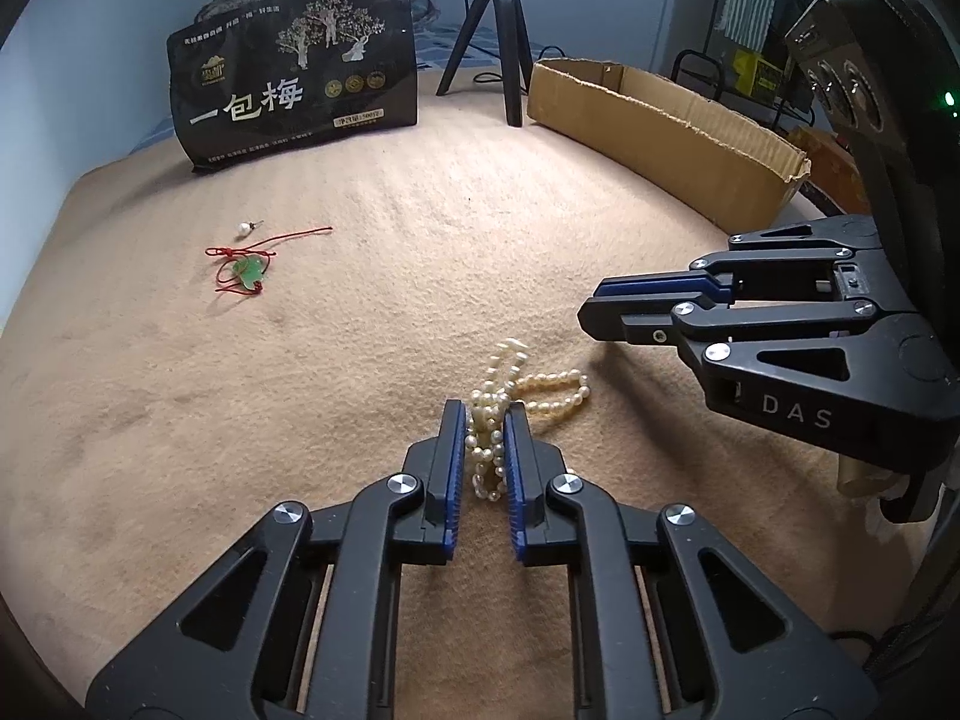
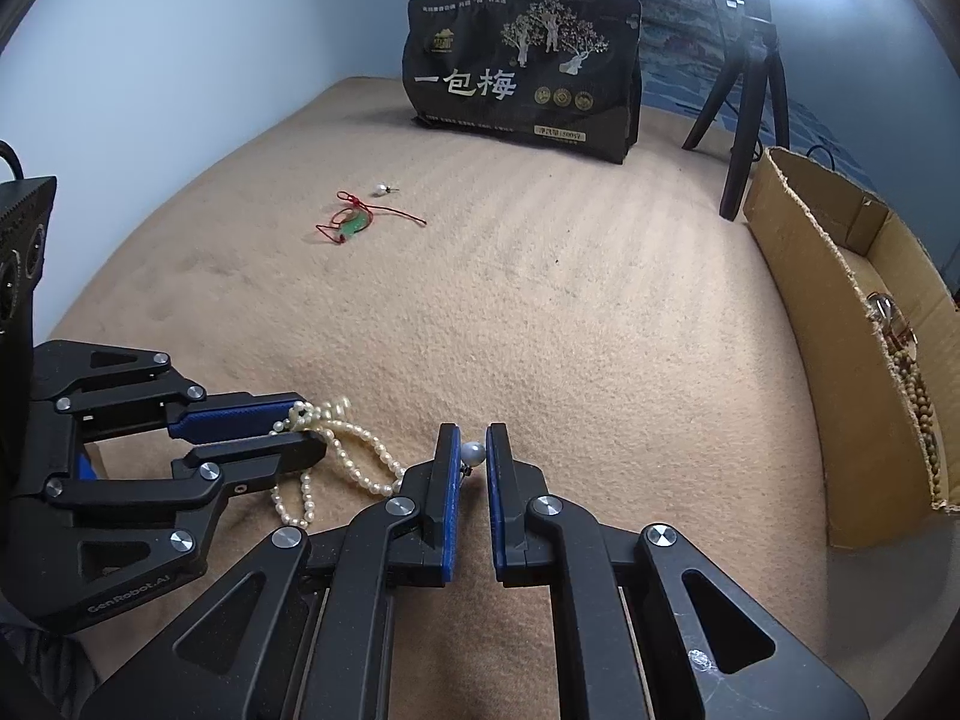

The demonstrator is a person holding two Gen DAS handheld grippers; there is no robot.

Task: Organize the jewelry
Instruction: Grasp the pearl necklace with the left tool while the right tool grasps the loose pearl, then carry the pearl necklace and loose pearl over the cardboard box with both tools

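A cream pearl necklace [image 1: 543, 390] lies bunched on the tan blanket. My left gripper [image 1: 485, 420] is shut on a bundle of its strands, and loose loops trail past the tips. In the right wrist view the same necklace [image 2: 360, 456] hangs from the left gripper [image 2: 312, 429]. My right gripper [image 2: 473, 438] is shut on a small pearl stud earring [image 2: 473, 453] held between its blue pads. It sits just right of the necklace, and in the left wrist view the right gripper [image 1: 591, 300] shows from the side with the earring hidden.
A green pendant on a red cord [image 1: 249, 270] and a second pearl stud [image 1: 245, 229] lie far left. A cardboard box [image 2: 852, 372] along the right edge holds beaded bracelets [image 2: 906, 360]. A black snack bag [image 2: 522, 72] and a tripod [image 2: 750, 90] stand at the back.
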